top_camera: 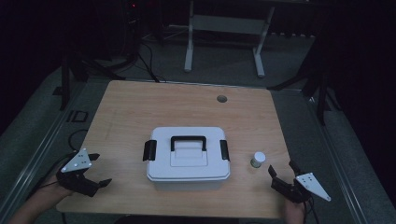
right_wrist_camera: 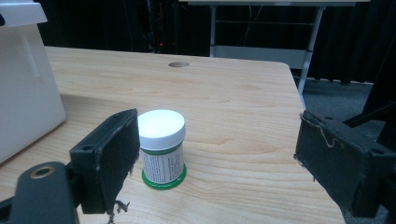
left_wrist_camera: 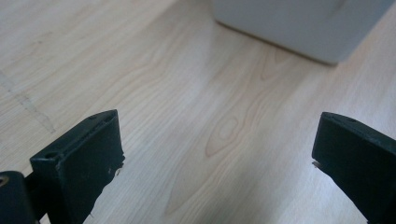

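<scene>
Since the jar is judged light and rigid, its body should be gripped by the wide-open right tongs.

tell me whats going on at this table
A person holds a two-jaw gripper in each hand at the near edge of a wooden table. A white lidded box with a black handle and black side latches sits shut in the middle, and a small white-capped jar stands upright to its right. The right gripper is open and pointed at the jar, which stands near its left jaw, not yet gripped. The left gripper is open over bare wood, short of the box.
</scene>
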A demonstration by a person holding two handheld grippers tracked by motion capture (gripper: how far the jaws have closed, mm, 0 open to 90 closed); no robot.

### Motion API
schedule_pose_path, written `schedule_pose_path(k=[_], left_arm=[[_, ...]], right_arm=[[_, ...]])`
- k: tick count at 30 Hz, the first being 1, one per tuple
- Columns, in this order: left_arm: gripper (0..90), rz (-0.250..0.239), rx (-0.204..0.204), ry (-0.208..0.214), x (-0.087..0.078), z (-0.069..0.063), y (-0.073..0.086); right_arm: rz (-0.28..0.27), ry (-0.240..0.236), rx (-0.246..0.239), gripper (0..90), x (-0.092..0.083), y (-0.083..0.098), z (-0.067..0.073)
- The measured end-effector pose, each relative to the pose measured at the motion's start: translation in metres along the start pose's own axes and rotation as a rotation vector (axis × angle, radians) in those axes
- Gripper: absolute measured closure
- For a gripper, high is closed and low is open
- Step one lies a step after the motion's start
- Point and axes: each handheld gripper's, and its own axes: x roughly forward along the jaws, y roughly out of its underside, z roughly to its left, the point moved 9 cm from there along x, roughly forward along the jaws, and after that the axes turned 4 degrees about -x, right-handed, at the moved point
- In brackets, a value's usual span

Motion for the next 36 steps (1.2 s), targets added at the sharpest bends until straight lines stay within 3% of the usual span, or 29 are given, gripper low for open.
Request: schedule_pose_path(k=[2,3,5,12,15,16,25,29,31,33,36], left_arm=[[1.2,0.014,0.005,0.005,0.000,-0.001,-0.001],[1.3,0.075,0.037,0.017,0.002,-0.002,-0.004],[1.2,0.123,0.054,0.034,0.003,-0.004,-0.004],[1.2,0.251,0.117,0.062,0.004,-0.008,-0.004],[1.3,0.282,0.126,0.068,0.004,-0.008,-0.004],[1.3,0.333,0.139,0.081,0.003,-0.009,-0.002],[3.8,0.526,0.191,0.101,0.000,-0.012,0.002],[5.3,0.612,0.174,0.110,-0.002,-0.013,0.003],[3.2,0.631,0.157,0.129,-0.003,-0.014,0.003],[2.7,0.684,0.120,0.162,-0.006,-0.016,0.000],[2.7,0.715,0.139,0.179,-0.008,-0.018,-0.002]], right_arm=[[0.000,-0.001,-0.001,13.3,0.000,0.000,0.000],[0.001,-0.005,0.000,13.3,0.000,0.000,0.000],[0.001,-0.007,-0.002,13.3,0.000,0.000,0.000],[0.002,-0.011,-0.002,13.3,0.000,0.000,0.001],[0.002,-0.012,-0.002,13.3,0.000,0.000,0.001],[0.003,-0.012,-0.002,13.3,0.000,0.001,0.001],[0.006,-0.015,-0.005,13.3,0.000,0.001,0.002],[0.006,-0.016,-0.004,13.3,0.000,0.001,0.002],[0.007,-0.016,-0.004,13.3,0.000,0.001,0.002],[0.007,-0.016,-0.004,13.3,0.000,0.001,0.002],[0.006,-0.016,-0.004,13.3,0.000,0.001,0.002]])
